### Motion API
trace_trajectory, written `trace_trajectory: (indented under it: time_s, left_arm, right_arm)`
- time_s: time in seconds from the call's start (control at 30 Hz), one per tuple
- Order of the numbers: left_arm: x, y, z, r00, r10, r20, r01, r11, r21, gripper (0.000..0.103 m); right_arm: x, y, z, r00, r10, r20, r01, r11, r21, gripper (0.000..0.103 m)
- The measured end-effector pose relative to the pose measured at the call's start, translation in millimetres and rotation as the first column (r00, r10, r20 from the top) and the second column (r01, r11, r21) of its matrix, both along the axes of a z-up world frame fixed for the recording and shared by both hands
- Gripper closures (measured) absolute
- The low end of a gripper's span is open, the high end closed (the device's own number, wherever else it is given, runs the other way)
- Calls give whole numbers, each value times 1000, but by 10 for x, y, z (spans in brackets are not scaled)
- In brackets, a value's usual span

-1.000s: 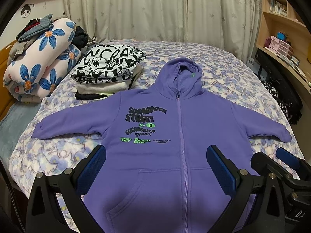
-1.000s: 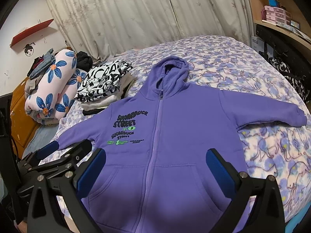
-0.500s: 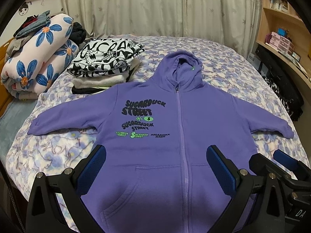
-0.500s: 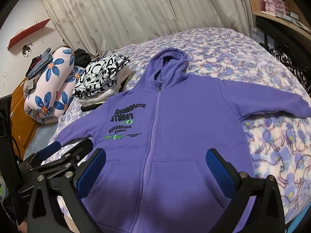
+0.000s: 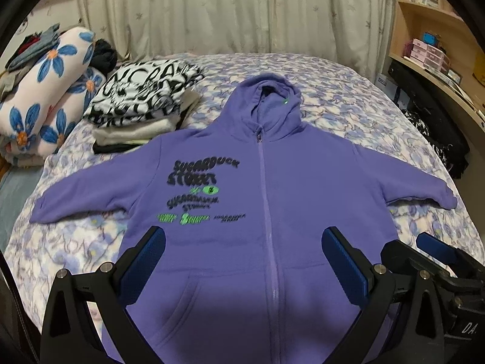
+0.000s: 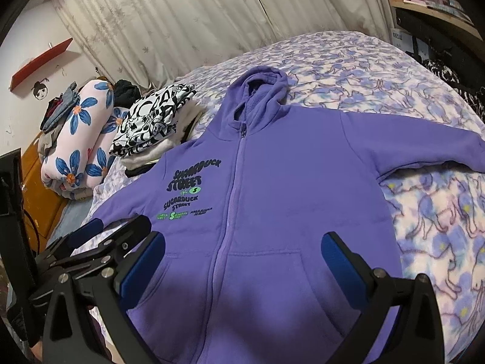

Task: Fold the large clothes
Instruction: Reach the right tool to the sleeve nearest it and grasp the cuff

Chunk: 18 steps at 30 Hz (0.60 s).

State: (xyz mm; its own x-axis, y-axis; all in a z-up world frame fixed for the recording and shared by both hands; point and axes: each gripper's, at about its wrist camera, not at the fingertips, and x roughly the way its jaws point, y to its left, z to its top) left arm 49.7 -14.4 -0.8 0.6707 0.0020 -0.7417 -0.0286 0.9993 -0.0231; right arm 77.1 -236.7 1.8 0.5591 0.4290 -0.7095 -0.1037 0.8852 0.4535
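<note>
Purple hoodie lies flat, sleeves outstretched, on the bed; left tongs and right tongs spread wide above it.

Both claws: left claw, right claw; black frames, blue pads, silver screws.

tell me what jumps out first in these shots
A purple zip hoodie lies spread flat, front up, sleeves out, across the middle of the floral bed. Beyond its left sleeve sits a stack of folded clothes beside a flowered rolled blanket. Both grippers hover open over the hem.
</note>
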Motion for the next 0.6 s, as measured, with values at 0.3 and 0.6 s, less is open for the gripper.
trace_trajectory:
  time_s: [0.3, 0.6]
  left_arm:
    - [432, -316, 223, 997, -42, 58, 41, 999, 18, 1]
    - [883, -521, 505, 989, -38, 141, 40, 999, -15, 1]
  right_arm:
    - [256, -328, 417, 982, -83, 171, 109, 982, -152, 0]
    - [438, -748, 925, 909, -156, 385, 275, 921, -277, 0]
